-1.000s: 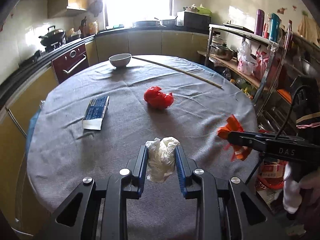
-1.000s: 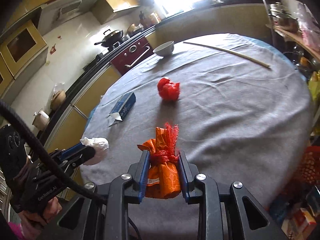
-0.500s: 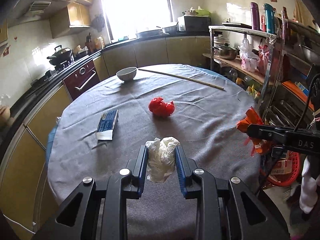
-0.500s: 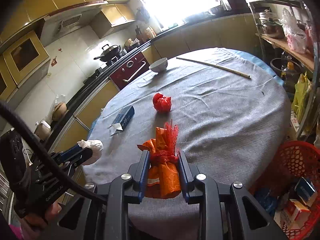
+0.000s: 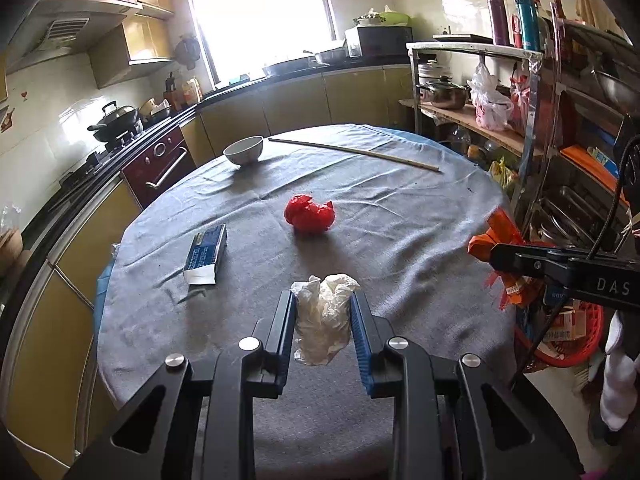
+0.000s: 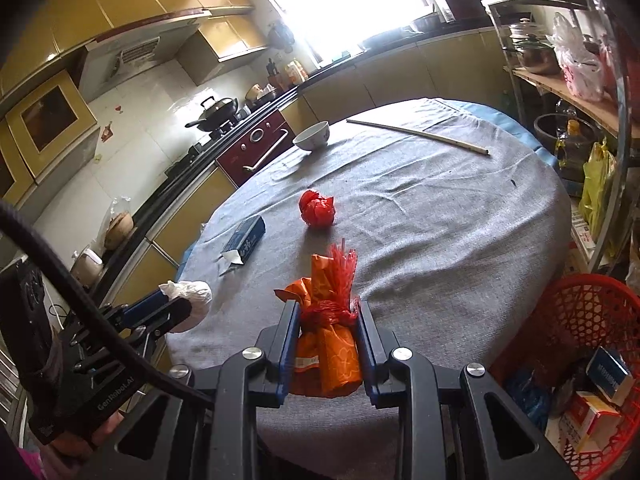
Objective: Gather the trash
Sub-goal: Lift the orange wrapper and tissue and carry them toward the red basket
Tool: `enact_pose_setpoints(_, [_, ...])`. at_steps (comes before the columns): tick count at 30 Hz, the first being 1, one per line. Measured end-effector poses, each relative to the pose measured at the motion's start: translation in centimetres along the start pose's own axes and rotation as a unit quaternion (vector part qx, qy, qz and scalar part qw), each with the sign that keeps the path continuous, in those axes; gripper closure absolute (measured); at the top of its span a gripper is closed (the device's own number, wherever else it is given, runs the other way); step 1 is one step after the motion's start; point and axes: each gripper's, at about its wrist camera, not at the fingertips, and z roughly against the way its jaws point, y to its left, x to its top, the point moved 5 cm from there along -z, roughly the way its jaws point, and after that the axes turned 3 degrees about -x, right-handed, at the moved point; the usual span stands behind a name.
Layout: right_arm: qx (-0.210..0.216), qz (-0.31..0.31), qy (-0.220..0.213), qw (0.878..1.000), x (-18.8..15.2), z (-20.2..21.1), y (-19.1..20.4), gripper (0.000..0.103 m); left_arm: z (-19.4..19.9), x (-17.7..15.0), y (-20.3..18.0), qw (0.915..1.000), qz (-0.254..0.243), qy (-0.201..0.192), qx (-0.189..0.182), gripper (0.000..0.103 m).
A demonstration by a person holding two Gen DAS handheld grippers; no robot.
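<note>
My left gripper (image 5: 322,300) is shut on a crumpled white plastic bag (image 5: 323,320), held above the near edge of the round grey-clothed table (image 5: 400,208). My right gripper (image 6: 327,312) is shut on an orange wrapper with red netting (image 6: 328,344), held above the table's near right edge. A red crumpled bag (image 5: 309,213) and a blue-and-white carton (image 5: 206,252) lie on the table. A red mesh basket (image 6: 576,320) holding boxes stands on the floor at the right, below the table edge. The right gripper shows in the left wrist view (image 5: 496,258), and the left gripper in the right wrist view (image 6: 188,300).
A white bowl (image 5: 243,150) and a long thin stick (image 5: 352,153) lie at the table's far side. A metal shelf rack (image 5: 500,92) with pots and bags stands to the right. Kitchen counters and a stove (image 5: 116,120) run along the left and back.
Both grippers have lifted and drawn back from the table with their loads still held. The red basket has come into the right wrist view.
</note>
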Motion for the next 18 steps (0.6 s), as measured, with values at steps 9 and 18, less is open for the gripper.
enact_pose_setpoints(9, [0.007,-0.016,-0.007,1.000,-0.1,0.5,-1.3,0.073,-0.4,0.4,-1.9,0.9998,-0.020,0.005,0.000,0.074])
enact_pose_setpoints(18, [0.011,-0.033,-0.013,0.999,-0.3,1.2,-2.8,0.073,-0.8,0.7,-3.7,0.9992,-0.039,0.012,-0.002,0.074])
